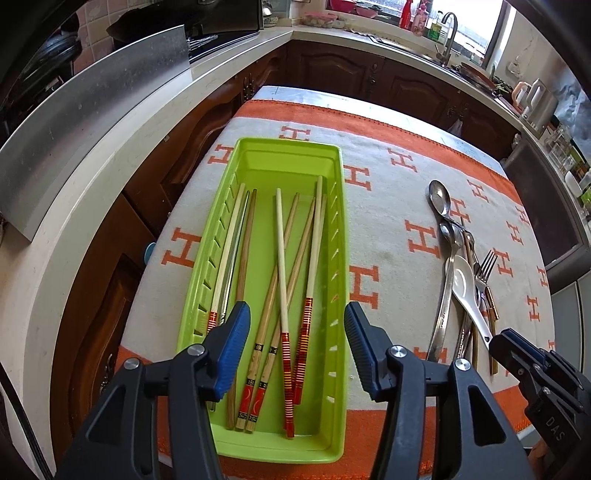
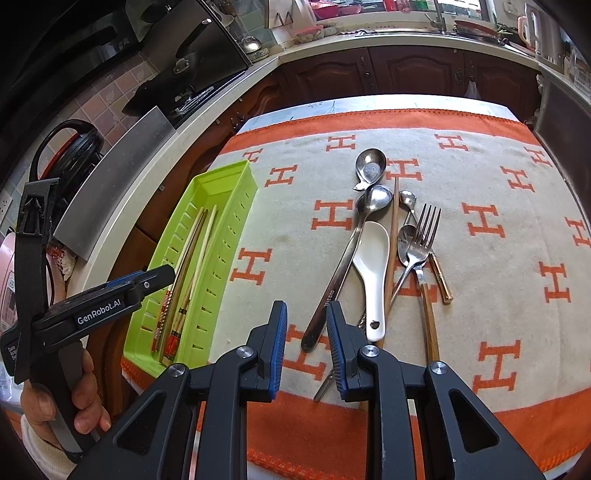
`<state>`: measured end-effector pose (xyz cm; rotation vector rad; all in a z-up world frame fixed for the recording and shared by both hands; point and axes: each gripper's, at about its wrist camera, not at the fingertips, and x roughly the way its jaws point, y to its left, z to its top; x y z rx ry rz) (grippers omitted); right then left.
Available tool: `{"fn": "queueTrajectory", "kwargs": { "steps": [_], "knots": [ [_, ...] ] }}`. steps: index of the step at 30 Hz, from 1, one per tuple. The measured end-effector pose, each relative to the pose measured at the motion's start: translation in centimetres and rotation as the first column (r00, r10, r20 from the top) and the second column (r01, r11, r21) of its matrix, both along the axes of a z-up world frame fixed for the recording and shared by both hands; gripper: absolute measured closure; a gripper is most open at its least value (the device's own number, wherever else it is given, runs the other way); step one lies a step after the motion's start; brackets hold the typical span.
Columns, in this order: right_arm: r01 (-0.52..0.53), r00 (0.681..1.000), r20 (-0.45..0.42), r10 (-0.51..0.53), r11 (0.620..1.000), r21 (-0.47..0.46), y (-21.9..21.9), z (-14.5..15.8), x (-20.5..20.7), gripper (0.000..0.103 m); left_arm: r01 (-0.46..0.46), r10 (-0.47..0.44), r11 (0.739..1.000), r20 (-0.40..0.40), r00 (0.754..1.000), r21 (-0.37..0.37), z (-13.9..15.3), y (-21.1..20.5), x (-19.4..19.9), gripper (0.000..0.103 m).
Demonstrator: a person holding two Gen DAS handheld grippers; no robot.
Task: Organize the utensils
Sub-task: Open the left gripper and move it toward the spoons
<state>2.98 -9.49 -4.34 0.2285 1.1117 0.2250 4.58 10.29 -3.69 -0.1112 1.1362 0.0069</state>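
Observation:
A green plastic tray (image 1: 334,236) (image 2: 236,184) on the left of the table holds several chopsticks (image 1: 282,280) (image 2: 192,258). My left gripper (image 1: 297,332) is open and empty, hovering over the tray's near half. To the right lies a pile of utensils: a long steel spoon (image 2: 343,273), a white ceramic spoon (image 2: 373,266) (image 1: 467,291), a fork (image 2: 423,240), a brown chopstick (image 2: 393,236) and smaller spoons. My right gripper (image 2: 306,314) is open and empty, just above the long spoon's handle end.
An orange and white H-patterned cloth (image 2: 480,221) covers the table. Dark wood cabinets (image 2: 406,70) and a white countertop (image 1: 110,147) run along the left and back. A sink tap (image 1: 448,33) stands at the back.

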Motion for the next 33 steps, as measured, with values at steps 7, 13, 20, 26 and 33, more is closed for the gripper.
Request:
{"fn": "queueTrajectory", "kwargs": {
  "steps": [7,13,20,26,33],
  "knots": [
    [0.011,1.0,-0.002,-0.011,1.0,0.01,-0.5,0.0,-0.3,0.081,0.025,-0.025,1.0,0.002,1.0,0.008,0.3,-1.1,-0.2,0.051],
    [0.018,1.0,-0.004,-0.018,1.0,0.015,-0.9,-0.1,-0.4,0.081,0.041,-0.041,0.999,0.001,0.999,0.013,0.4,-1.8,-0.4,0.051],
    [0.024,1.0,-0.009,-0.024,0.999,0.021,-1.3,-0.2,-0.4,0.081,0.057,-0.057,0.998,0.003,0.998,0.021,0.5,-2.6,-0.5,0.051],
    [0.036,0.999,-0.011,-0.036,0.999,0.024,-1.8,-0.3,-0.5,0.081,0.076,-0.076,0.997,0.001,0.997,0.023,0.5,-3.4,-0.4,0.051],
    [0.056,0.998,-0.017,-0.055,0.998,0.031,-2.8,-0.7,-0.4,0.081,0.124,-0.123,0.992,-0.006,0.992,0.023,0.3,-5.5,-0.1,0.051]
  ]
}}
